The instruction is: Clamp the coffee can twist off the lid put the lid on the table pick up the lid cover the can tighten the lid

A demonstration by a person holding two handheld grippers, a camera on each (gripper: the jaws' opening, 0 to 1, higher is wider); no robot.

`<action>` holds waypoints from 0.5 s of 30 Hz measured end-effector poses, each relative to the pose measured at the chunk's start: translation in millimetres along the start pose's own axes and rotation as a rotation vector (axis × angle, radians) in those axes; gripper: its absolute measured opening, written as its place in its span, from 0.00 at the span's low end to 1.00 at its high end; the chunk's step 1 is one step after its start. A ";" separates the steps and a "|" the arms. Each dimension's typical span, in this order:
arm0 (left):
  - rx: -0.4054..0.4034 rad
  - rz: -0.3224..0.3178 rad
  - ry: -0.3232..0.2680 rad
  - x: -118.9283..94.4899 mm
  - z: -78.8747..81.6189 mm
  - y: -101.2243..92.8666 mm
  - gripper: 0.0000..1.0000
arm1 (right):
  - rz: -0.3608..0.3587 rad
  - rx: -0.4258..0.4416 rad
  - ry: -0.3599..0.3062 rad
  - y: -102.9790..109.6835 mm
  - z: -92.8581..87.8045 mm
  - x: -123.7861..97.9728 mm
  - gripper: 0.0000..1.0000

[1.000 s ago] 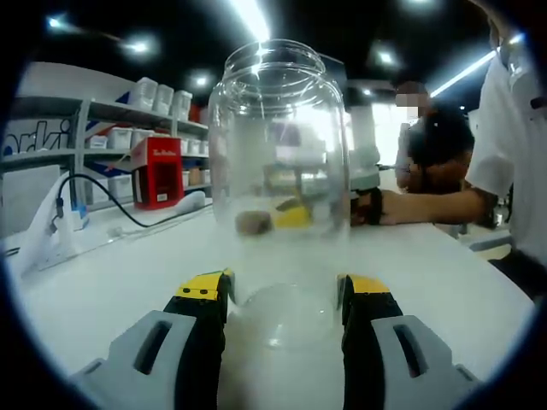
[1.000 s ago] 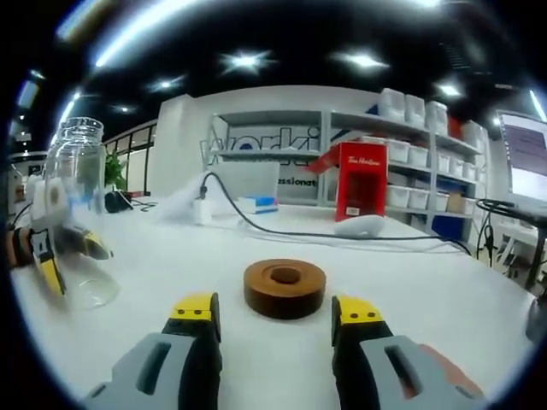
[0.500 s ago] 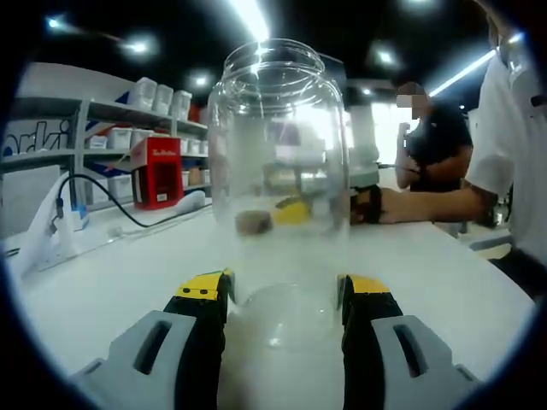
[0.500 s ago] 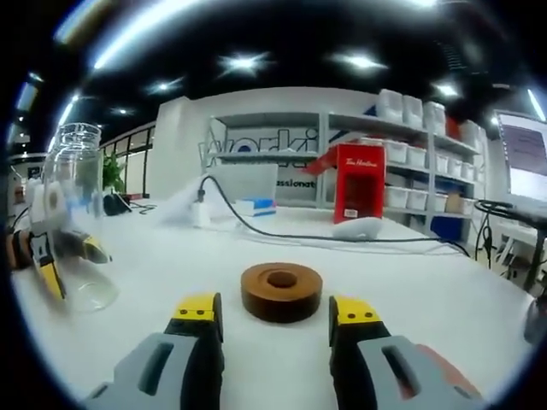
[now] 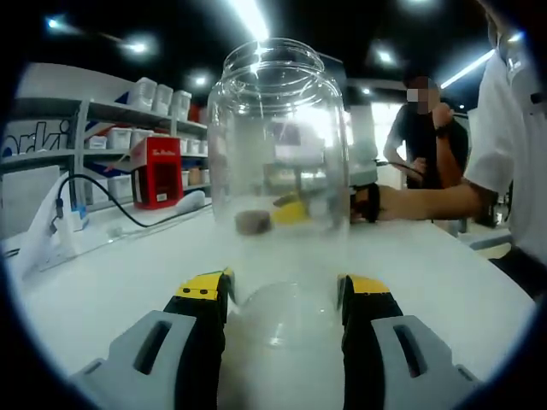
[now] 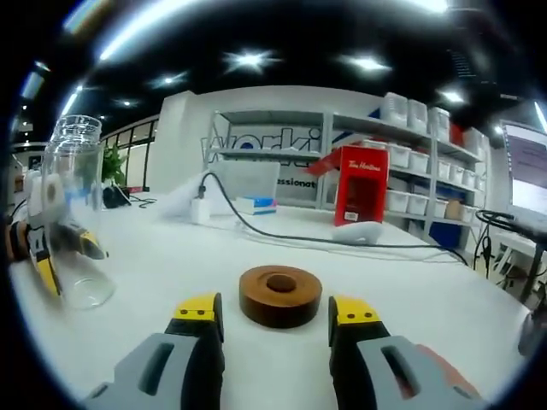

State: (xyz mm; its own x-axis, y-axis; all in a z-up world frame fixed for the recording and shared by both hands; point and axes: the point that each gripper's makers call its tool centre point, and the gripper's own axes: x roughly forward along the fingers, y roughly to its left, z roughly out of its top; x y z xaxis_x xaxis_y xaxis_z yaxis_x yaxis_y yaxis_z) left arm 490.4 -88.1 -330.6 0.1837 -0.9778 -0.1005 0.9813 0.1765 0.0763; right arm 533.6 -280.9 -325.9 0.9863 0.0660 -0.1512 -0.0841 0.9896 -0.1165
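The left gripper [image 5: 284, 301] had its two yellow-tipped jaws closed on the base of one clear can [image 5: 279, 171], which stood upright and open-mouthed on the white table [image 5: 102, 282]. The right gripper [image 6: 276, 318] held its jaws apart with nothing between them, the tips resting low just short of the single brown lid [image 6: 280, 295], which lay flat on the table [image 6: 427, 299], its recess facing up.

The left gripper view showed, through the glass, the lid [image 5: 253, 222] as a small brown blot with a yellow jaw tip of the right gripper [image 5: 295, 213] beside it, and past the can a forearm with a dark wristband [image 5: 369, 205], a white sleeve [image 5: 513, 145] and a second person in black [image 5: 427, 128] standing behind. The right gripper view showed the can [image 6: 75, 213] from the side at its left edge, clamped low by the left gripper [image 6: 51, 252], and well apart from the lid.

Both views took in one red box [image 6: 361, 184] on the shelving [image 6: 402, 154] and one black cable [image 6: 282, 231] trailing over the table.

Against the frame a second before, the can and its clamp sat unchanged. The lid lay a little nearer the right jaws, and the person in black stood taller with one arm raised.
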 end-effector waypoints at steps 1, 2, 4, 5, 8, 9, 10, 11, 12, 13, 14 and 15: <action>0.000 0.000 0.000 0.1 0.0 -0.1 0.45 | -0.001 0.004 0.001 -0.6 1.5 1.0 0.45; 0.000 -0.001 0.000 0.2 0.0 -0.2 0.45 | -0.001 0.011 0.002 -0.8 2.8 2.1 0.45; -0.001 -0.001 0.000 0.2 -0.1 -0.2 0.45 | 0.004 0.016 0.000 0.4 6.3 4.3 0.46; -0.001 -0.001 0.000 0.2 -0.2 0.1 0.45 | 0.006 0.016 -0.004 1.0 8.2 5.1 0.47; -0.001 -0.002 0.000 0.1 -0.4 0.6 0.45 | 0.005 0.005 -0.005 1.5 11.8 7.6 0.47; 0.000 -0.002 0.000 0.1 -0.5 0.6 0.45 | 0.005 0.002 -0.005 1.5 12.4 8.3 0.47; 0.000 -0.002 0.000 0.1 -0.6 0.7 0.45 | 0.006 0.001 -0.006 1.6 13.1 8.6 0.47; 0.000 -0.002 0.000 0.0 -0.7 0.7 0.45 | 0.006 0.000 -0.007 1.7 13.7 9.1 0.48; 0.000 -0.002 0.000 0.0 -0.8 0.7 0.45 | 0.006 -0.001 -0.006 1.8 13.8 9.5 0.48; 0.000 -0.002 0.000 -0.1 -0.8 0.7 0.45 | 0.006 -0.003 -0.002 1.7 13.8 10.0 0.48; 0.000 -0.003 0.000 -0.1 -0.9 0.7 0.45 | 0.006 -0.004 0.000 1.4 13.8 10.8 0.49; -0.001 -0.003 0.000 -0.1 -1.0 0.9 0.45 | 0.007 -0.003 0.001 1.0 14.1 11.4 0.49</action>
State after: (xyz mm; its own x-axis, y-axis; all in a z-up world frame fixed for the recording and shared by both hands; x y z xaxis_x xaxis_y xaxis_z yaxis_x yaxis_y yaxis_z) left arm 491.4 -87.7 -331.5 0.1805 -0.9784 -0.1007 0.9820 0.1734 0.0754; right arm 546.8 -277.3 -313.9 0.9856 0.0729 -0.1527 -0.0914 0.9888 -0.1180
